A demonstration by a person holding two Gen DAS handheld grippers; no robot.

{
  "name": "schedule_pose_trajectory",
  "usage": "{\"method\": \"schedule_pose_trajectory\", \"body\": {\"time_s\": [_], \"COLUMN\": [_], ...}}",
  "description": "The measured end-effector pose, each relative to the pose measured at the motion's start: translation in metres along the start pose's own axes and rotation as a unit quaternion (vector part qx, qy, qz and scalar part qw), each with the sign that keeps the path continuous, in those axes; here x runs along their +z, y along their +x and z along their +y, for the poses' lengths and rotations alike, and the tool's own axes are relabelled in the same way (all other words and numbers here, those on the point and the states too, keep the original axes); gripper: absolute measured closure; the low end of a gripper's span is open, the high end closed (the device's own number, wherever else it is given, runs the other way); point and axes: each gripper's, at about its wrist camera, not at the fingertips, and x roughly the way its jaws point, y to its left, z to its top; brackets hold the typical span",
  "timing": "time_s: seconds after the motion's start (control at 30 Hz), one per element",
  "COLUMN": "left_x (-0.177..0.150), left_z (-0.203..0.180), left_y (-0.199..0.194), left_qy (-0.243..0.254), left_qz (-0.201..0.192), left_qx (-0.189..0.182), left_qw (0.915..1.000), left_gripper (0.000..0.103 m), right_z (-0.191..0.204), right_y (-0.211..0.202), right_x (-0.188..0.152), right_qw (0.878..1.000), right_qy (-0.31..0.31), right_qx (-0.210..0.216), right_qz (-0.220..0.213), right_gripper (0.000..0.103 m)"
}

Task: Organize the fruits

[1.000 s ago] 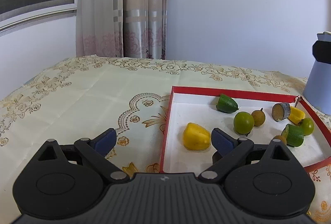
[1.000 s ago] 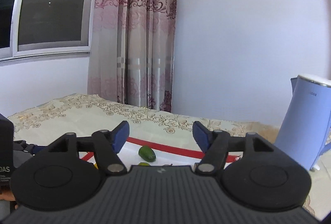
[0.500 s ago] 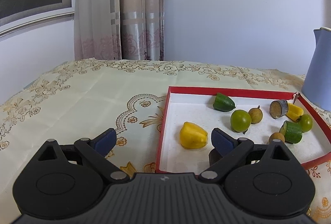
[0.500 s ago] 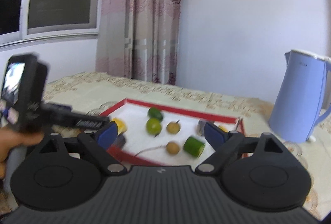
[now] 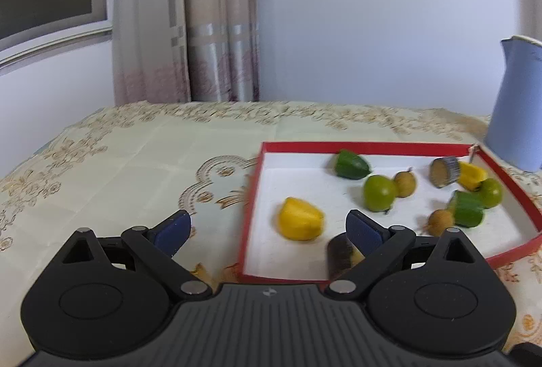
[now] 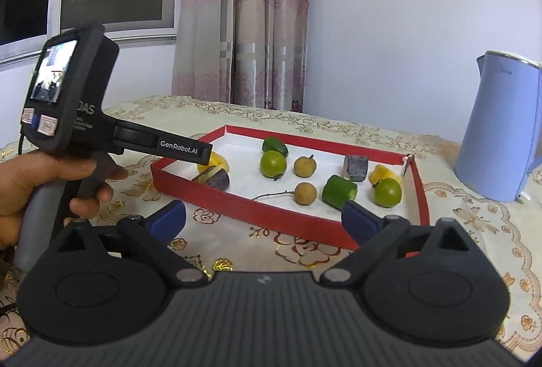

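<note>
A red-rimmed tray [image 6: 271, 212] with a white floor holds several fruit pieces. Among them are a yellow piece [image 5: 299, 223], a round green fruit [image 5: 379, 193], a green wedge [image 5: 350, 165], brown longans [image 6: 304, 166] and a dark-skinned piece [image 5: 340, 253]. My left gripper [image 5: 267, 231] stands open over the tray's near left corner, the dark piece just by its right finger. My right gripper [image 6: 264, 219] hangs in front of the tray's near rim. Its jaws are opening and nothing is between them.
A blue kettle [image 6: 498, 129] stands right of the tray. A hand [image 6: 34, 187] holds the left gripper's black body [image 6: 67, 102] at the left of the right wrist view. A floral cloth [image 5: 118, 170] covers the table, with curtains and a dark window behind.
The right gripper has dropped and tilted down, bringing the tray and the left gripper into its view, and its jaws have spread wider. The left gripper has barely moved.
</note>
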Motion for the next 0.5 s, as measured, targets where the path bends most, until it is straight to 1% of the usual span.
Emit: {"method": "schedule_pose_trajectory", "body": {"time_s": [0.07, 0.1, 0.27, 0.4, 0.5], "left_x": [-0.001, -0.002, -0.003, -0.005, -0.008], "left_z": [-0.005, -0.008, -0.013, -0.013, -0.012], "left_y": [-0.003, -0.004, -0.008, -0.013, -0.016], "left_qy": [0.009, 0.012, 0.011, 0.016, 0.013], "left_qz": [-0.003, -0.004, 0.014, 0.012, 0.016], "left_qx": [0.002, 0.001, -0.019, -0.01, -0.014], "left_qw": [1.0, 0.9999, 0.9997, 0.9997, 0.9997], "left_gripper": [0.004, 0.004, 0.004, 0.004, 0.004], "right_z": [-0.001, -0.001, -0.005, -0.005, -0.004], "right_y": [-0.001, -0.001, -0.002, -0.002, -0.002], "right_x": [0.0, -0.001, 0.0, 0.0, -0.001], "right_qw": [1.0, 1.0, 1.0, 1.0, 1.0], "right_qy": [-0.004, -0.007, -0.004, -0.009, -0.012], "right_qx": [-0.004, -0.007, -0.009, -0.014, -0.012], "right_qz": [-0.001, -0.001, 0.003, 0.005, 0.008], "right_gripper": [0.0, 0.0, 0.0, 0.0, 0.0]}}
